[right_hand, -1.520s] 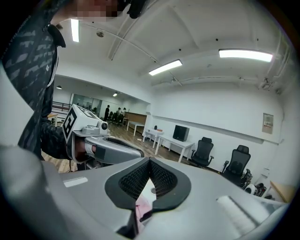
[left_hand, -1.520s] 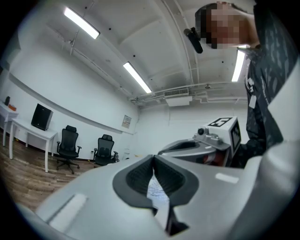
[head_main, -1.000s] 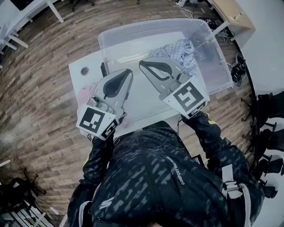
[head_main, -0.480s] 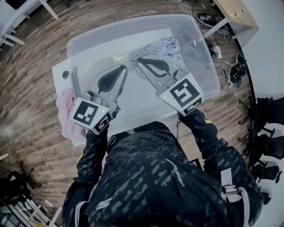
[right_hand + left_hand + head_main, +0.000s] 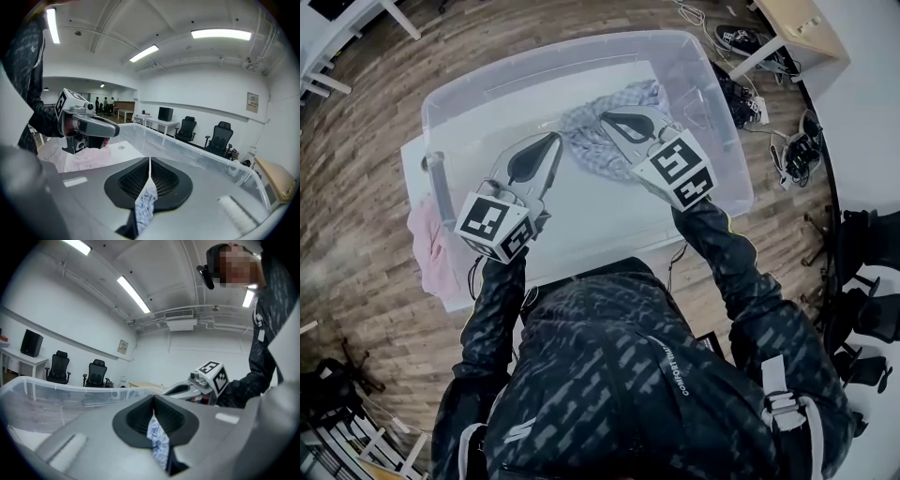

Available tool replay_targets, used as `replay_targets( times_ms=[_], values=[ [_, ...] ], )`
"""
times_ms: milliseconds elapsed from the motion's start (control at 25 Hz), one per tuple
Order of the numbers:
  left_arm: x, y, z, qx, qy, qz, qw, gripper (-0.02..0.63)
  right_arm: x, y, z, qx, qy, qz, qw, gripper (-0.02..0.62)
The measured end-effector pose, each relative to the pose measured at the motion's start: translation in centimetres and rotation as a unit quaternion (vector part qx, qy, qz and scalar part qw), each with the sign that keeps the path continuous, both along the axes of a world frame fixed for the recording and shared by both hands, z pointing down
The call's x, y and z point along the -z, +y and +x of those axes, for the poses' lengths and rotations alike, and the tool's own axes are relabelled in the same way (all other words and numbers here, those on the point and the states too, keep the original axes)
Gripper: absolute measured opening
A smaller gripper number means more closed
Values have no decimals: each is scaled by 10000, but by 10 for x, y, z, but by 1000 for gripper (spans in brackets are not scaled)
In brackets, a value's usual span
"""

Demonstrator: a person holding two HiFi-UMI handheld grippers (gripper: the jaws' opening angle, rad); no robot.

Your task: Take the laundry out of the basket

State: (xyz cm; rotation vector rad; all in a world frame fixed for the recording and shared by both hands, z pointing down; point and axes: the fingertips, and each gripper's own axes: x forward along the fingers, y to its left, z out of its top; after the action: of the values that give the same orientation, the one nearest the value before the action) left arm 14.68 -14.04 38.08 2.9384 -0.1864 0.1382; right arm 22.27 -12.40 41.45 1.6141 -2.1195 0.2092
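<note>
head view, looking steeply down. clear plastic basket (image 5: 727, 131) sits on the white desk (image 5: 562, 262), its long axis running left to right across the upper half of the frame, a little tilted.

laundry: one blue-and-white checked cloth (image 5: 591, 150), crumpled, inside the basket's outline, right of centre. its longer run goes from lower left up toward the upper right of the frame. cannot tell whether it hangs clear of the basket bottom.

left tongs (image 5: 555, 141) point to the upper right, tip at the cloth's left edge. right tongs (image 5: 602, 116) point to the upper left, lying over the cloth's upper part. the two tips are near each other.

left gripper view: tongs (image 5: 153, 401) are closed tight, with a narrow strip of the checked cloth (image 5: 157, 439) pinched in the seam behind the tip. the right tongs' marker cube is visible beyond, at right of centre.

right gripper view: tongs (image 5: 150, 161) are closed the same way, a fold of the checked cloth (image 5: 144, 204) nipped between the ribbed pads and trailing toward the lens.

pink cloth (image 5: 431, 253) lies on the desk outside the basket, at the left edge, draping over the desk's side. it also shows in the right gripper view (image 5: 89, 159), under the left tongs.
</note>
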Motion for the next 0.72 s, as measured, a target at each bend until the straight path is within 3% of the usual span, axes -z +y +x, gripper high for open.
replay_targets(
  times_ms=[240, 720],
  values=[
    [-22, -9, 8, 167, -49, -170, 9997, 8, -39, -5, 34, -191, -7, -470, 9987, 63],
    [-65, -32, 18, 257, -137, -451, 9986, 8, -151, -25, 85, -370, -70, -1736, 9841, 296]
  ],
)
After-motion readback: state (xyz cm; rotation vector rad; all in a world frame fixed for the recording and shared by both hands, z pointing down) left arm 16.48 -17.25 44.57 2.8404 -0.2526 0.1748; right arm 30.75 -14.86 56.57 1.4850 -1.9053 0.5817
